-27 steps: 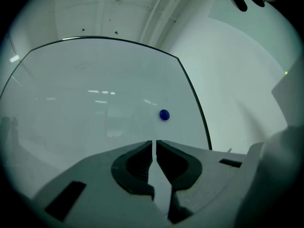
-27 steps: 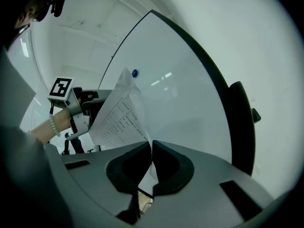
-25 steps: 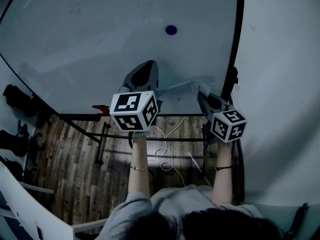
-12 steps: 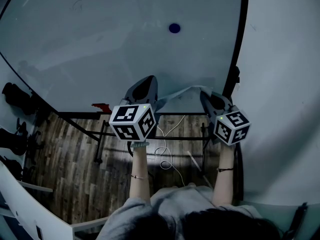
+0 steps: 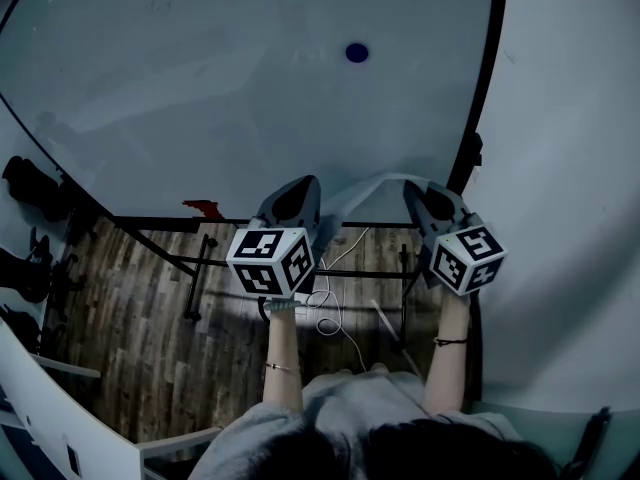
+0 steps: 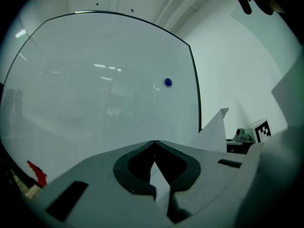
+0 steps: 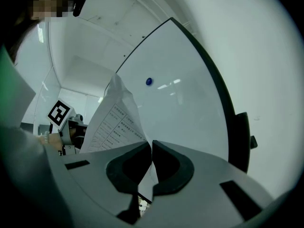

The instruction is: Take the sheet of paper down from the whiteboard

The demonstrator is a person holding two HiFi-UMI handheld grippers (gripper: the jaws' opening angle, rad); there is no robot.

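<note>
The white sheet of paper (image 5: 368, 190) hangs bowed between my two grippers, just in front of the whiteboard (image 5: 220, 98). My left gripper (image 5: 303, 184) is shut on the sheet's left edge; in the left gripper view a sliver of paper (image 6: 214, 133) runs through the closed jaws (image 6: 153, 145). Over on the right edge, my right gripper (image 5: 416, 188) is shut on the sheet (image 7: 115, 120), whose printed table faces that camera, at the jaw tips (image 7: 151, 144). A blue magnet (image 5: 357, 52) stays on the board above, with no paper under it.
The board's black frame (image 5: 484, 88) runs down the right, next to a white wall (image 5: 570, 168). A red item (image 5: 203, 208) lies at the board's lower edge. Below are the black stand (image 5: 198, 278), a white cable (image 5: 335, 318) on wooden floor, and dark chairs (image 5: 30, 193) at left.
Both grippers have come down in the head view, the left one further. The sheet has come along with them and now bows away from the board.
</note>
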